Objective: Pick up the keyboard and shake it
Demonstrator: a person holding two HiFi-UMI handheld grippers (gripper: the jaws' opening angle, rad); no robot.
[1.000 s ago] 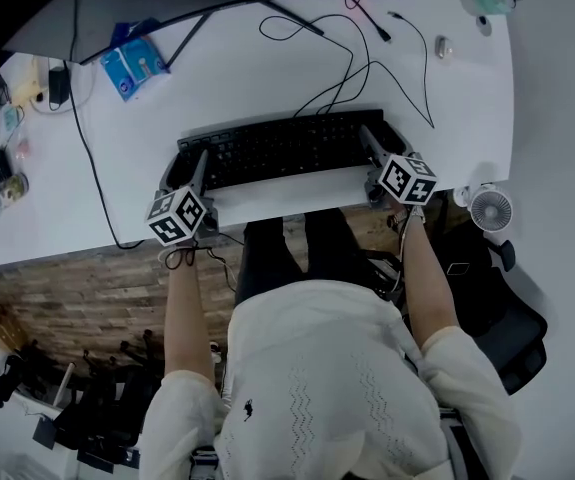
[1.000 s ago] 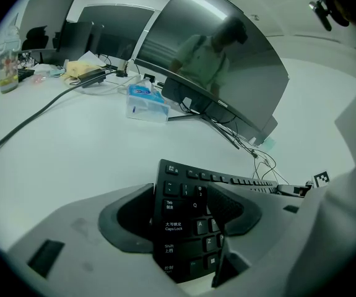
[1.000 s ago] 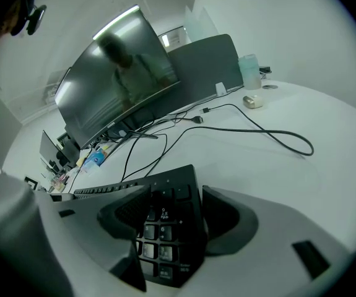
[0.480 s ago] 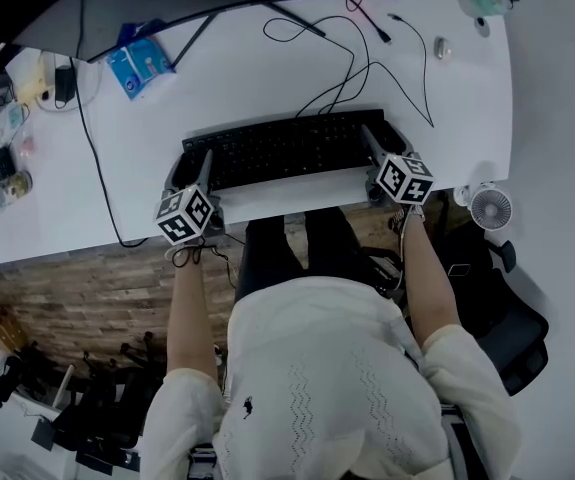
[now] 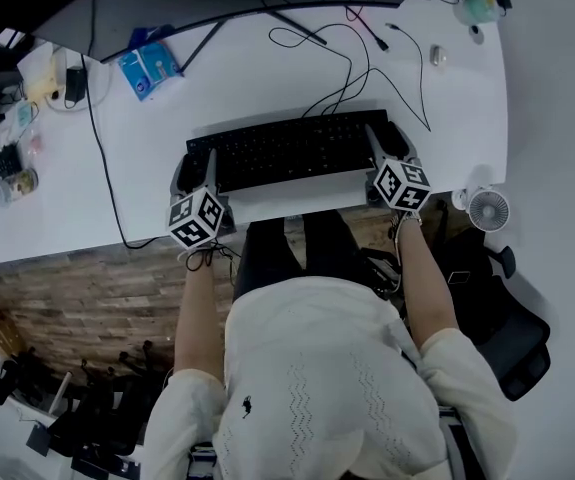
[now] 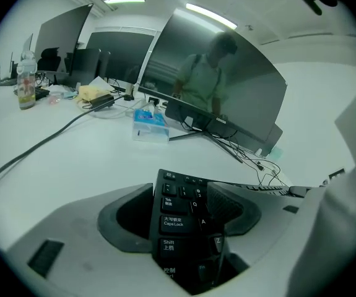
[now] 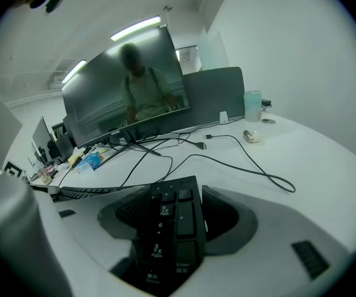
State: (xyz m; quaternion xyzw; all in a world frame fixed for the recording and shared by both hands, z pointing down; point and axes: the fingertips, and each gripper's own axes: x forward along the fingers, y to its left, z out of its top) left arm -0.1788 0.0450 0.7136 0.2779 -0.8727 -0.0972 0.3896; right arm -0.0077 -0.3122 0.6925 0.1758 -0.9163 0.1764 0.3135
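Left gripper (image 5: 193, 168) is clamped on the left end of the keyboard (image 5: 287, 150), right gripper (image 5: 388, 148) on its right end, above the counter (image 5: 257, 73)

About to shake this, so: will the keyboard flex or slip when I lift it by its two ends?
Probably stiff: the keyboard is one long hard slab. The left tongs and right tongs each clamp only an end, on smooth plastic, so hard shaking might slip it. Loose cables lie just behind it; one may tug if attached.
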